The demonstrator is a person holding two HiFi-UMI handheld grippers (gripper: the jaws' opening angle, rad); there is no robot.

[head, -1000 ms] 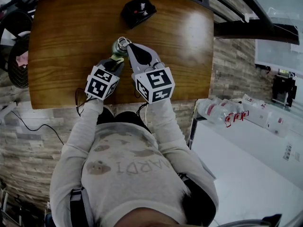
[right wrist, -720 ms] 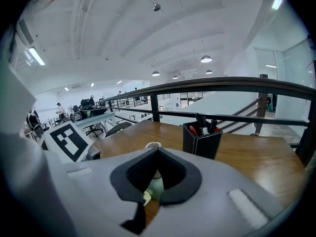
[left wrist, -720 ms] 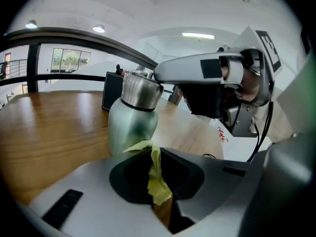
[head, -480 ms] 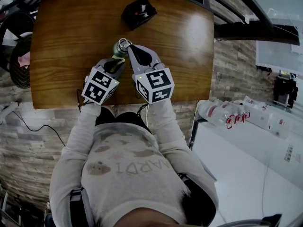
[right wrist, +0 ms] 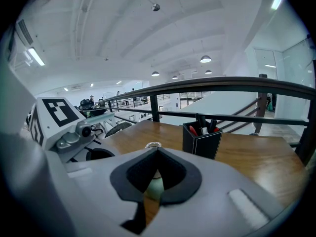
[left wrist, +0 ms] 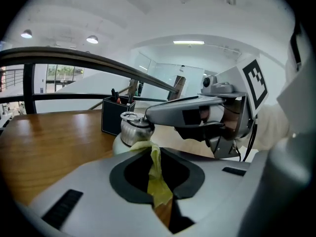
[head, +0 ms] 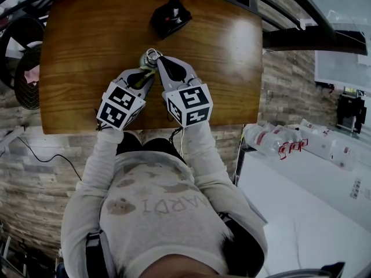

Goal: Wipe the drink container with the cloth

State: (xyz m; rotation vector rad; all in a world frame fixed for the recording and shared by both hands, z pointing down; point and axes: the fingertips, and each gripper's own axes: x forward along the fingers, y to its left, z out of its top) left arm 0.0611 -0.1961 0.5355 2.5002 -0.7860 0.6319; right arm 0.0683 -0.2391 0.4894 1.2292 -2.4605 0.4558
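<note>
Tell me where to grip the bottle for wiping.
Grip the bottle at the neck below its cap, from the right, as the right gripper does. It stands upright, and that leaves the body free for the left gripper's cloth.

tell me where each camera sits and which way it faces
Head view: on the head, steeply down at the wooden table; torso, sleeves, left gripper, right gripper show.
Left gripper view: on the left gripper, along its jaws pinching the yellow cloth toward the drink container; right gripper crosses.
Right gripper view: on the right gripper, across the table; left gripper's cube at left.
Shared: all show the black pen holder.
</note>
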